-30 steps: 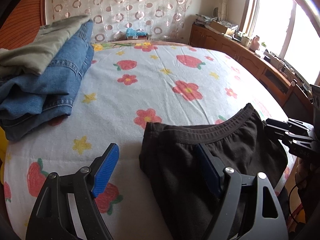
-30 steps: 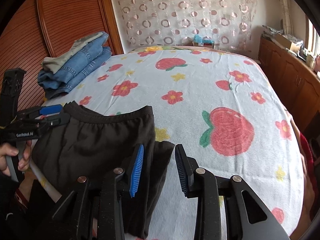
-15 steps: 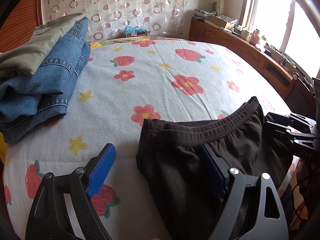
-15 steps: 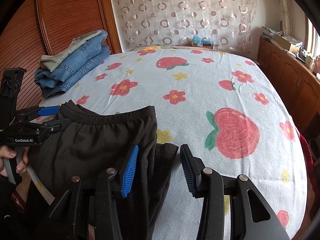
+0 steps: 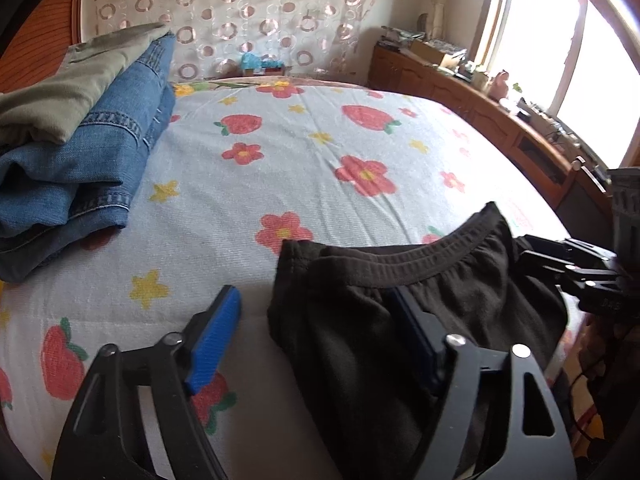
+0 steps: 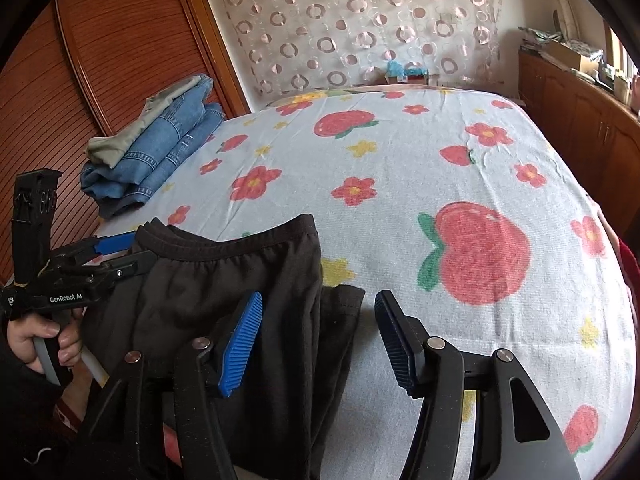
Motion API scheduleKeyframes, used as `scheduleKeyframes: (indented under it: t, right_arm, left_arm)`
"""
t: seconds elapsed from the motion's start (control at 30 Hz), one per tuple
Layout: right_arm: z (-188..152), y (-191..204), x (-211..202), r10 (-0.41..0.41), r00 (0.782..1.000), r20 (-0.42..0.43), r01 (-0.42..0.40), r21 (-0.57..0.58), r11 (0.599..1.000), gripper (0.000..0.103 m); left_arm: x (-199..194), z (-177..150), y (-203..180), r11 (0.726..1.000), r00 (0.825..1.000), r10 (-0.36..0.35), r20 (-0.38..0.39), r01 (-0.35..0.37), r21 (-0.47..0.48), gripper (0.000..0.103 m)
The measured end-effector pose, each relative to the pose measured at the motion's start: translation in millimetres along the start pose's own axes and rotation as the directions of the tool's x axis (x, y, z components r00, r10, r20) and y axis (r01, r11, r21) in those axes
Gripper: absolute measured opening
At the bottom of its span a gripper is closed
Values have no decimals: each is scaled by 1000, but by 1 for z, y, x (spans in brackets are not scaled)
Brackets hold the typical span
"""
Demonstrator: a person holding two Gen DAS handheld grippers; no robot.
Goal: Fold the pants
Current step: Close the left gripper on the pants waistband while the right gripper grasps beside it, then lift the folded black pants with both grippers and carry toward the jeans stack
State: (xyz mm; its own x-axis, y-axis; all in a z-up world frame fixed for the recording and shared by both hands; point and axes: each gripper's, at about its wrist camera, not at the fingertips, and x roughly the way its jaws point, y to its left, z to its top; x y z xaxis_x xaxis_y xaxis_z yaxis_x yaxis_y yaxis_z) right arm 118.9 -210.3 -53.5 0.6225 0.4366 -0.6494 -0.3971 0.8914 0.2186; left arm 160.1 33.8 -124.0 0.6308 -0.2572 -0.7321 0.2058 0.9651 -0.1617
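Observation:
Black pants (image 5: 352, 320) lie folded at the near edge of the bed, elastic waistband toward the far side. My left gripper (image 5: 316, 324) straddles their left edge: one blue pad (image 5: 216, 340) hangs over bare sheet, the other rests over the cloth, and the jaws are closing without pinching. In the right wrist view the pants (image 6: 224, 280) reach under my right gripper (image 6: 318, 332). Its jaws are opening around the pants' right edge, with the pads clear of the cloth. The left gripper (image 6: 124, 254) shows beside the waistband corner, a hand (image 6: 40, 332) on its handle.
A stack of folded blue jeans with an olive garment on top (image 5: 80, 152) sits at the far left of the flowered bedsheet (image 5: 320, 160). Wooden cabinets (image 5: 480, 108) run under the window on the right. A wooden wardrobe (image 6: 120, 60) stands left of the bed.
The right gripper's jaws have spread much wider around the pants' right edge. The left gripper's jaws widened slightly, then narrowed again. Neither hand has shifted.

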Motion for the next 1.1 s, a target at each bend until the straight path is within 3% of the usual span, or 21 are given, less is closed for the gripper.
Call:
scheduleKeyframes:
  t: [0.13,0.27,0.43,0.57,0.8,1.1]
  right_arm:
    - [0,7,1,-34,999,-4,34,-32,999,61]
    - [0,16,4,-72,997,-10,71,-75,995,60]
    - [0,17,6,-67,998,-14,65,-91,994,39]
    - [-1,18,7,-23,999,-26,20,-95,995,19]
    - [-2,18,-5,4,1000,13,-3,-88,996,15]
    - [1,27,-39,35,993,117,-22,-107,994,15]
  left_arm:
    - [-3,-1,-1,999,999,-51,-3,51,-12,53]
    - [-1,-1,-5,998,998,-57,-2,57,4,46]
    - [0,1,-7,998,998,-59,-4,59,14,41]
    - [-1,1,-8,997,998,-70,1,70,14,24]
    - [-25,-2,-24,998,996,-28,80,23,56,19]
    - [-66,6,-35,997,980,-41,195,27,71,13]
